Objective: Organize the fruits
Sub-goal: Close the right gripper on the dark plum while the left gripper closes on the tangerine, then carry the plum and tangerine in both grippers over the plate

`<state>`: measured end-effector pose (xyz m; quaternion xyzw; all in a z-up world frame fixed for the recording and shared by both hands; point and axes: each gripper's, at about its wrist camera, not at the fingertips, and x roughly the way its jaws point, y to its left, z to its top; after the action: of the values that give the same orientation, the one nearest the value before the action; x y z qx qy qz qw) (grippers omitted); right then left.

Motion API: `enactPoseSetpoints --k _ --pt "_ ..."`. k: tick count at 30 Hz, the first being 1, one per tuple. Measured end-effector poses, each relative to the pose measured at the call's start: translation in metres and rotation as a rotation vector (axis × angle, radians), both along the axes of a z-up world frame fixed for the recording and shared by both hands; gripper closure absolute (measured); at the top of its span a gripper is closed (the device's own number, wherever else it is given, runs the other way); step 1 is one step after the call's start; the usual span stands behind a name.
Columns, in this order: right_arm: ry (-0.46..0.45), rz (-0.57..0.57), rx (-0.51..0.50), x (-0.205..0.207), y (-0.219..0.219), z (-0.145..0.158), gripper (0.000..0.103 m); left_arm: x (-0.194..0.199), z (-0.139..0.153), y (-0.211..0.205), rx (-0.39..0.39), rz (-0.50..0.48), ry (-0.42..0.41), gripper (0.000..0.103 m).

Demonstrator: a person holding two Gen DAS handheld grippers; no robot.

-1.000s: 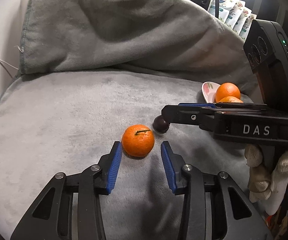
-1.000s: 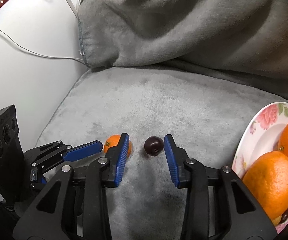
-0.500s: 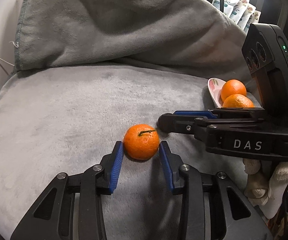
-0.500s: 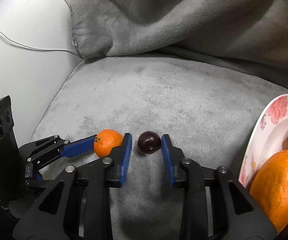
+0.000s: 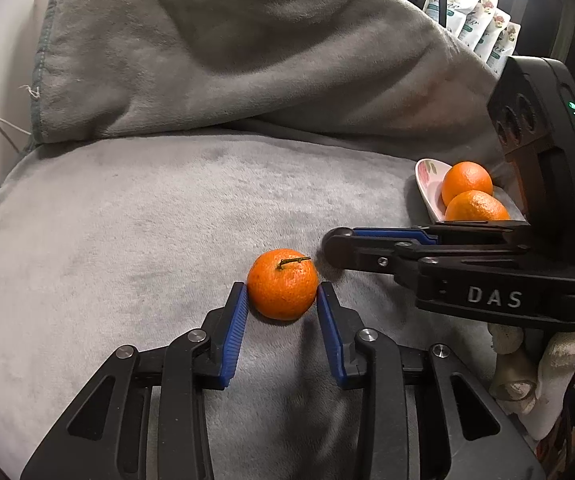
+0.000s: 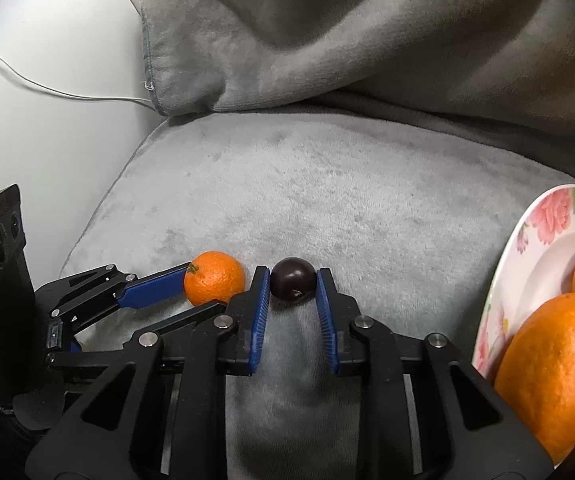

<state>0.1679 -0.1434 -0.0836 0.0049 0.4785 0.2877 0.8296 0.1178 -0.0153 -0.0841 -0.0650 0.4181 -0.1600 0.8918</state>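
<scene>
A small orange mandarin [image 5: 282, 284] with a stem lies on the grey plush cushion [image 5: 127, 220]. My left gripper [image 5: 282, 294] is closed on it, both blue pads touching its sides. The mandarin also shows in the right wrist view [image 6: 214, 278]. A dark round plum [image 6: 292, 284] lies just right of it. My right gripper [image 6: 292, 286] is closed on the plum, pads touching both sides. A floral plate [image 6: 527, 264] at the right holds two oranges [image 6: 559, 368]. The plate [image 5: 427, 178] and its oranges [image 5: 467, 180] also show in the left wrist view.
A grey back pillow [image 5: 227, 60] rises behind the cushion. A white wall with a thin white cable [image 6: 47, 88] is on the left. Printed packets [image 5: 475, 24] stand far back right. The right gripper's body [image 5: 487, 280] crosses close to my left gripper.
Both grippers moved forward and closed: the left pads now touch the mandarin, the right pads now touch the plum. Both fruits still rest on the cushion.
</scene>
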Motion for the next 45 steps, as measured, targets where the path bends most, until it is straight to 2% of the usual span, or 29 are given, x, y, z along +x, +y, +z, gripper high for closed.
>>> enactPoseSetpoints --k 12,25,32,45 --pt "-0.089 -0.021 0.040 -0.029 -0.029 0.034 0.079 -0.013 0.018 0.005 -0.032 0.004 -0.037 0.069" --pt "-0.197 -0.105 0.077 -0.070 -0.094 0.071 0.079 -0.014 0.050 -0.027 -0.052 -0.069 -0.093 0.069" --pt "-0.237 -0.173 0.059 -0.085 -0.135 0.080 0.079 -0.001 0.062 -0.055 -0.061 -0.111 -0.114 0.070" --pt "-0.250 -0.264 0.043 -0.092 -0.182 0.072 0.079 0.027 0.066 -0.094 -0.070 -0.173 -0.108 0.070"
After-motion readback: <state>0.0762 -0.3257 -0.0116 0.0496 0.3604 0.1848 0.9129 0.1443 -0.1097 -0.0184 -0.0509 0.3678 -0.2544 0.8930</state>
